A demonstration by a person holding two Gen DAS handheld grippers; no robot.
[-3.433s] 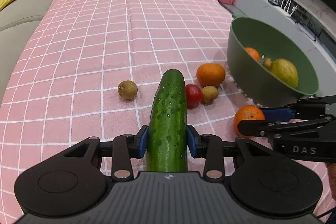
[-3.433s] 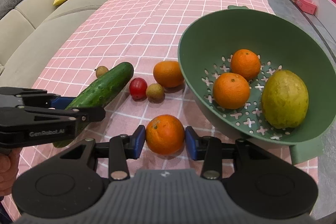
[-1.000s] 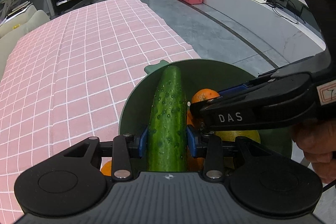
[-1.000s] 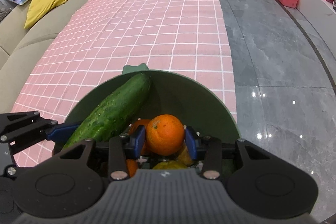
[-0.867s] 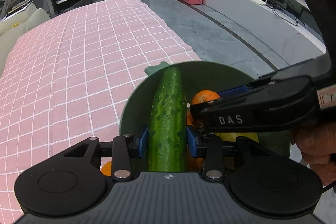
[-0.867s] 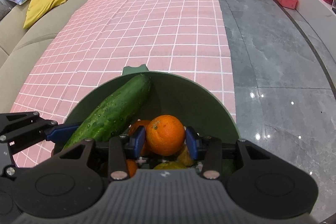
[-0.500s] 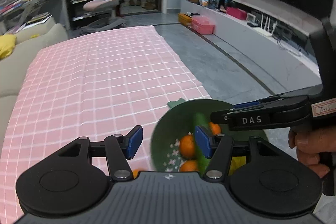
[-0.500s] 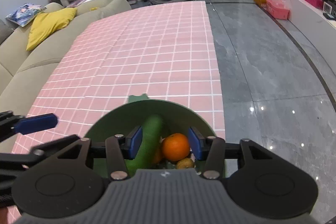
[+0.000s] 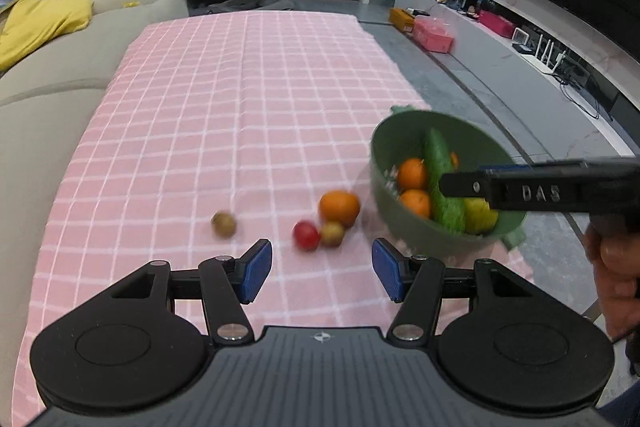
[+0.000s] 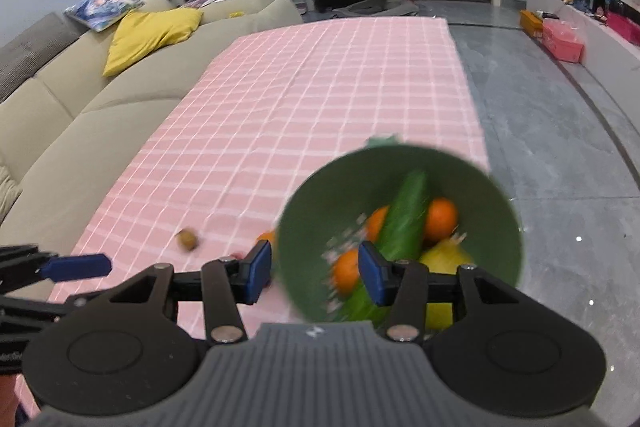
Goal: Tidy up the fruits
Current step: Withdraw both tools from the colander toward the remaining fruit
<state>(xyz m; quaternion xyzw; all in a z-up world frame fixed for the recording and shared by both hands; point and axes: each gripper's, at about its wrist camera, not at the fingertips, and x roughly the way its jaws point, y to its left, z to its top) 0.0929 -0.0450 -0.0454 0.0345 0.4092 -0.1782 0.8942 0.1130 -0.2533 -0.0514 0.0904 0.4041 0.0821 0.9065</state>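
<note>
Green bowl (image 9: 384,163), cucumber (image 9: 440,171) inside

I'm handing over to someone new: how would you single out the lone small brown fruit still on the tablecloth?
Start at the green bowl near the right edge of the pink checked tablecloth. To its left lies a cluster: an orange, a red tomato and a small tan fruit. The small brown fruit lies farther left, alone, touching nothing.
</note>
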